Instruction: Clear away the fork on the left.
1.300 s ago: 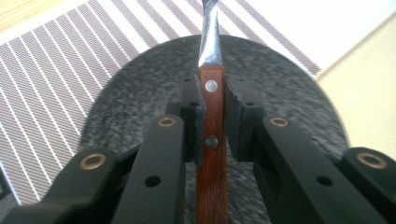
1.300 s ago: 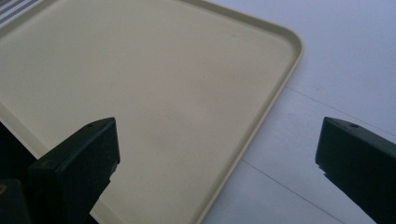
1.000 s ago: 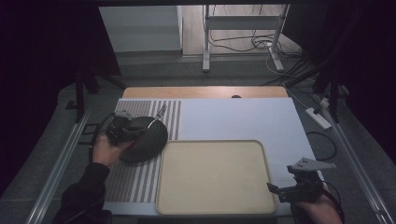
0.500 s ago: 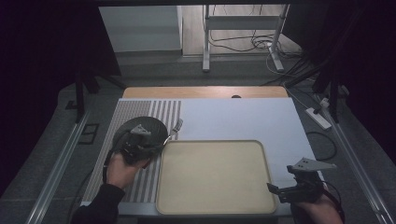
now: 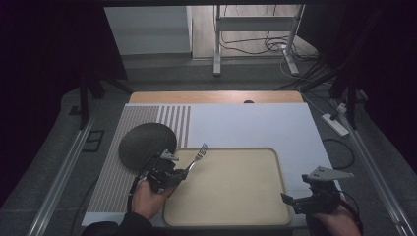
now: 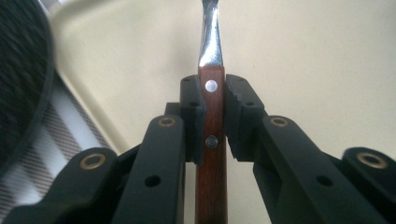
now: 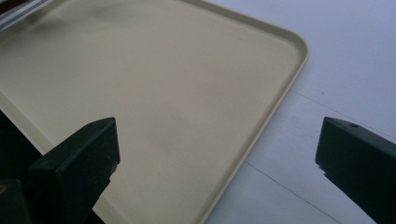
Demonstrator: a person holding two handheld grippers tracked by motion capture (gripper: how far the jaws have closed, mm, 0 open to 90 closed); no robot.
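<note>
My left gripper (image 5: 179, 173) is shut on the wooden handle of a fork (image 5: 196, 157), whose metal tines reach over the near-left corner of the beige tray (image 5: 236, 196). In the left gripper view the pads (image 6: 192, 112) clamp the brown riveted handle of the fork (image 6: 212, 140) above the tray (image 6: 303, 56). A dark round plate (image 5: 146, 144) lies flat on the striped mat left of the tray. My right gripper (image 5: 290, 199) rests open at the tray's near-right corner; its jaws (image 7: 219, 154) stand wide apart over the tray's edge (image 7: 280, 93) with nothing between them.
A white board (image 5: 255, 125) covers the table, with a grey striped mat (image 5: 128, 123) at its left and a wooden strip (image 5: 216, 97) at the back. Metal rails run along both sides. A power strip (image 5: 334, 123) and cables lie on the floor to the right.
My left gripper has carried the fork from over the dark plate to the right, down to the tray's near-left corner. The plate now lies uncovered. The right gripper has stayed put.
</note>
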